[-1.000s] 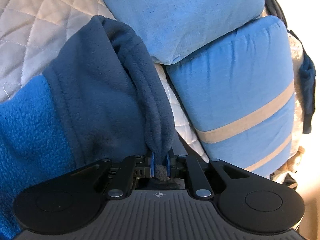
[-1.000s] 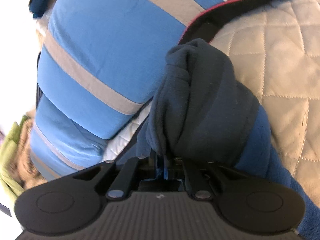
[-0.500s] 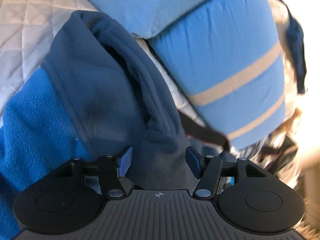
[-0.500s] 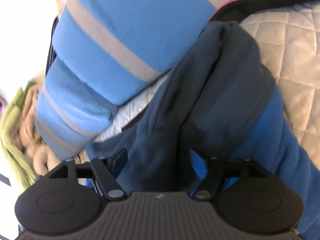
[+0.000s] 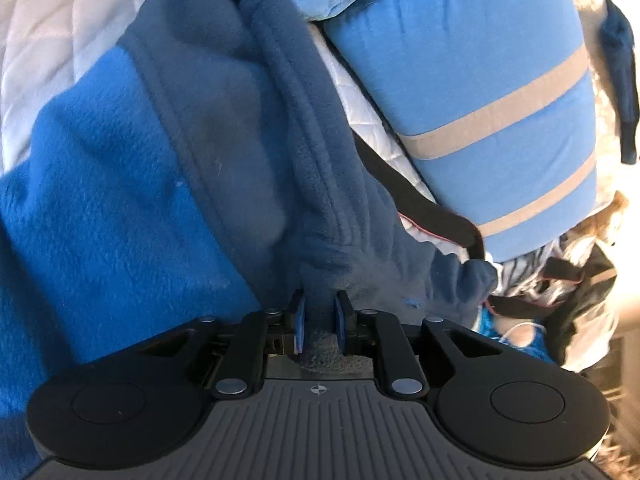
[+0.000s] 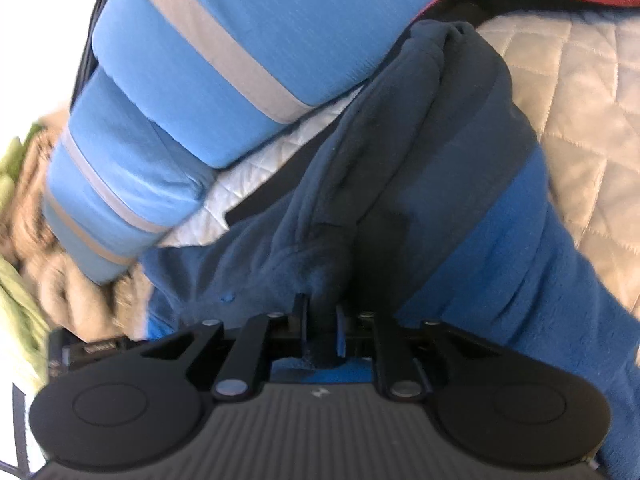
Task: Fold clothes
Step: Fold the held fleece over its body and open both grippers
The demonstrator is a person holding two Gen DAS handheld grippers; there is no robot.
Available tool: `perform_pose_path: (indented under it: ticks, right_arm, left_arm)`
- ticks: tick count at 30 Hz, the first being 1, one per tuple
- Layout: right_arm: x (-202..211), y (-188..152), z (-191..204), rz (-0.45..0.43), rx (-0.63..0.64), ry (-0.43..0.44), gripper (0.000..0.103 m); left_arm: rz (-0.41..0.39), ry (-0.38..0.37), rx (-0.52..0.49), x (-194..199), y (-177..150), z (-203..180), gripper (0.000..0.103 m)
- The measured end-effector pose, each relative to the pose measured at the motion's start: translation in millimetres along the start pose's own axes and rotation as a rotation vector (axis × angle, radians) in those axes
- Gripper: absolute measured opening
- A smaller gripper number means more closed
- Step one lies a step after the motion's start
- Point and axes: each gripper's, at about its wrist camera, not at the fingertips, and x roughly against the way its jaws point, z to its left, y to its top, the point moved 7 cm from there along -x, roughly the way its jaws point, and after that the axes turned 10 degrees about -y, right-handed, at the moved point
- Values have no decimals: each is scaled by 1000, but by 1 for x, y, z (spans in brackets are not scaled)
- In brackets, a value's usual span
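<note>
In the left wrist view, your left claw (image 5: 319, 322) is clenching a bunched fold of the fleece garment (image 5: 168, 168), the blue pads (image 5: 299, 326) pressing the navy cloth from both sides at lower centre of the frame. The garment is filling the left and centre of the frame, bright blue at lower left, navy toward the middle. It is lying on a quilted cover (image 5: 44, 40) showing at upper left. At right, blue cushions (image 5: 472, 92) with grey stripes are sitting just beside the garment's navy edge.

In the right wrist view, blue striped cushions (image 6: 224, 76) are occupying the upper left of the frame. Your right claw (image 6: 322, 326) is gripping a navy fold of the same garment (image 6: 452, 208) at lower centre, cloth filling the narrow gap between the pads. The garment is running from centre to lower right, resting on the quilted cover (image 6: 576, 96) at right.
</note>
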Motion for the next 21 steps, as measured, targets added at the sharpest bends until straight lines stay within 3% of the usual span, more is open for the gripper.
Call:
perform_pose_path:
  ticks: [5,10,11,12,13,15,16,17,21]
  right_arm:
    - [-6,-11,7,-65,138,-84,16]
    - [-1,-10,9,-111,167,-97,16]
    - [0,-10,10,-115,174,-106,20]
    - [1,-11,10,-110,187,-127,39]
    - [3,-12,10,-111,209,-148,46]
    - [14,-14,13,-148,279,-188,69]
    - [24,-14,14,-191,315,-210,75]
    - [34,-14,16,-249,352,-236,80]
    - [51,-4,30,-431,494,-332,78]
  left_arm:
    - [-20,66,-102,-2,-1,-10,24]
    - [-1,68,-101,5,2,-10,31]
    - [-3,73,-90,9,3,-10,32]
    - [-16,89,-78,15,5,-10,33]
    - [-40,119,-78,22,7,-12,33]
    - [-151,255,-185,38,12,-24,33]
    - [-213,331,-253,47,15,-32,33]
    - [-253,376,-302,51,18,-38,34]
    - [-275,377,-381,31,33,-47,36]
